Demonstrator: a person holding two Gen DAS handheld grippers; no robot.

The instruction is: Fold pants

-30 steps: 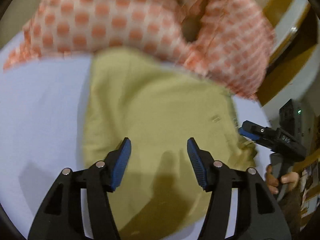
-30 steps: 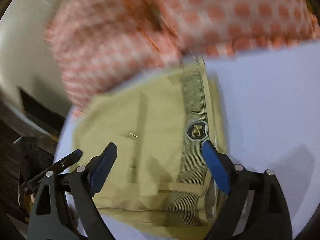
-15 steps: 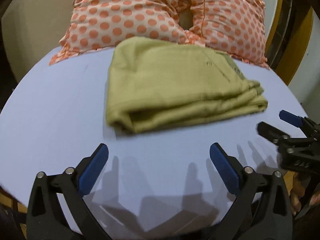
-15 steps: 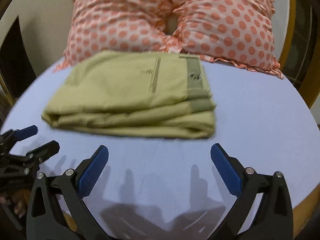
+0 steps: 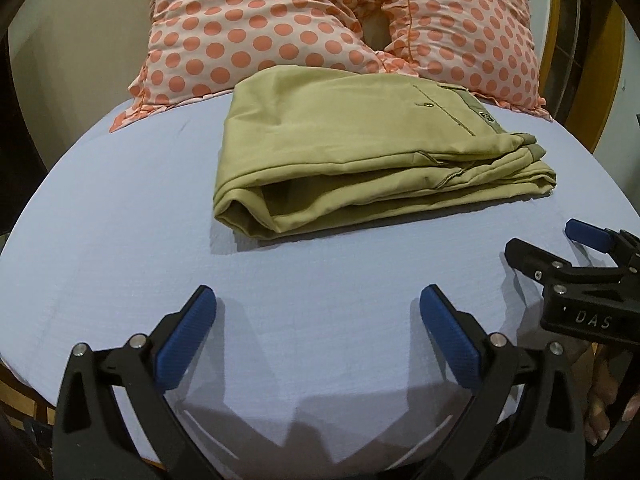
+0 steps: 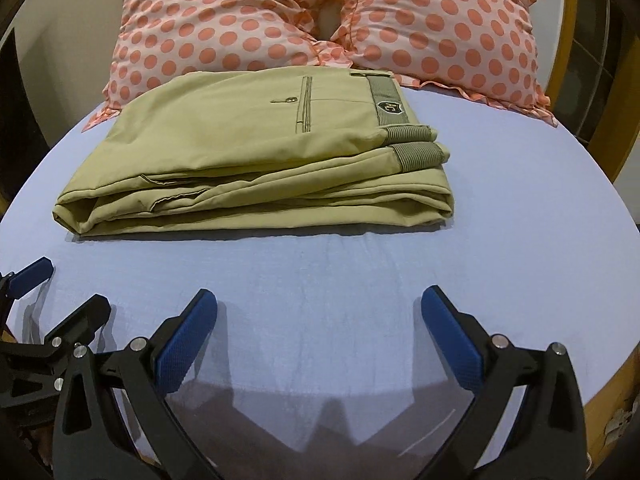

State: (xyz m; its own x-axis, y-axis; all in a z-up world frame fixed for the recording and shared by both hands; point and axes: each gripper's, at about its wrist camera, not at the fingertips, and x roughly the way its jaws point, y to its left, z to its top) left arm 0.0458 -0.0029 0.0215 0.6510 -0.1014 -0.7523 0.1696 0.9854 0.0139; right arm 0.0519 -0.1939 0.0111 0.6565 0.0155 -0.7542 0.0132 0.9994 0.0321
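Left wrist view: the left gripper [image 5: 318,330] hangs with jaws spread wide, empty, above the lavender bedsheet [image 5: 120,240]. The folded khaki pants [image 5: 360,148] lie well ahead, their far edge against two polka-dot pillows [image 5: 260,28]. The right gripper [image 5: 576,256] shows at the right edge.

Right wrist view: the right gripper [image 6: 319,330] is likewise spread and empty. The pants [image 6: 256,152] lie ahead, dark waistband [image 6: 388,100] to the right, pillows [image 6: 440,24] behind. A wooden bed frame [image 6: 560,60] curves at right.

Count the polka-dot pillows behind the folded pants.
2. One pillow sits behind the left part of the pants; the other pillow sits behind their right part, the two touching in the middle. None appear hidden.
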